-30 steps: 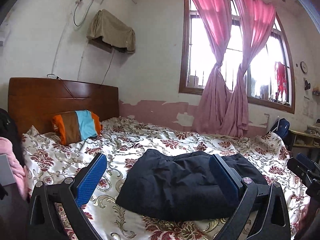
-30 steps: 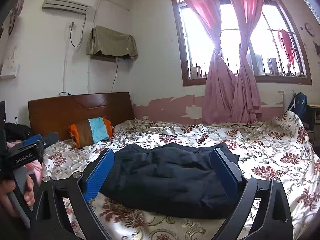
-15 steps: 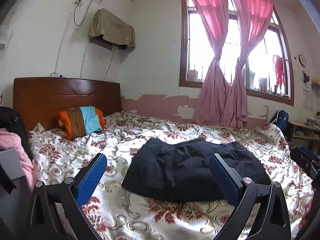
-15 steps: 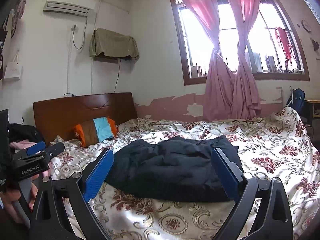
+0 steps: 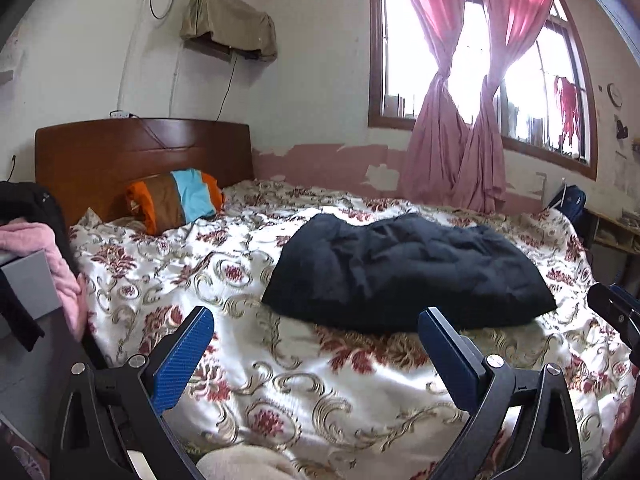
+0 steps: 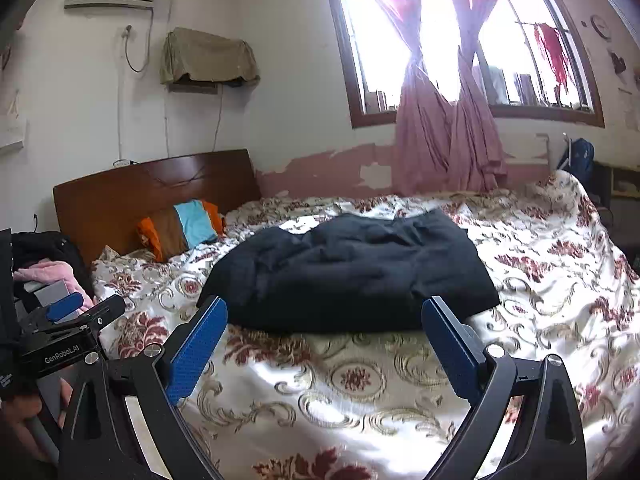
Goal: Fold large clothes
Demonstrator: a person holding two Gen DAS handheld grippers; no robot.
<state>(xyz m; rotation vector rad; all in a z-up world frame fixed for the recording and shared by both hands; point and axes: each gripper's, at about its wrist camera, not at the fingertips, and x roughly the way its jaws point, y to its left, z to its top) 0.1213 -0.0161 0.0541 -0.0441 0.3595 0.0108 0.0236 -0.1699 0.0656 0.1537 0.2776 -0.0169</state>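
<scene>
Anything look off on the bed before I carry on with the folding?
Nothing serious. The dark garment lies in a rumpled, uneven bundle on the floral bedspread, its top lumpy. Both tools, left and right, are open, holding nothing.

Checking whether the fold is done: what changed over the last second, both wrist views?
Both grippers, left gripper and right gripper, pulled back from the dark garment: a second ago it filled the gap between their fingers, now bare floral bedspread lies there. Nothing was grasped or released. Both remain open and empty; the garment stays folded in place, the striped pillow unmoved.
</scene>
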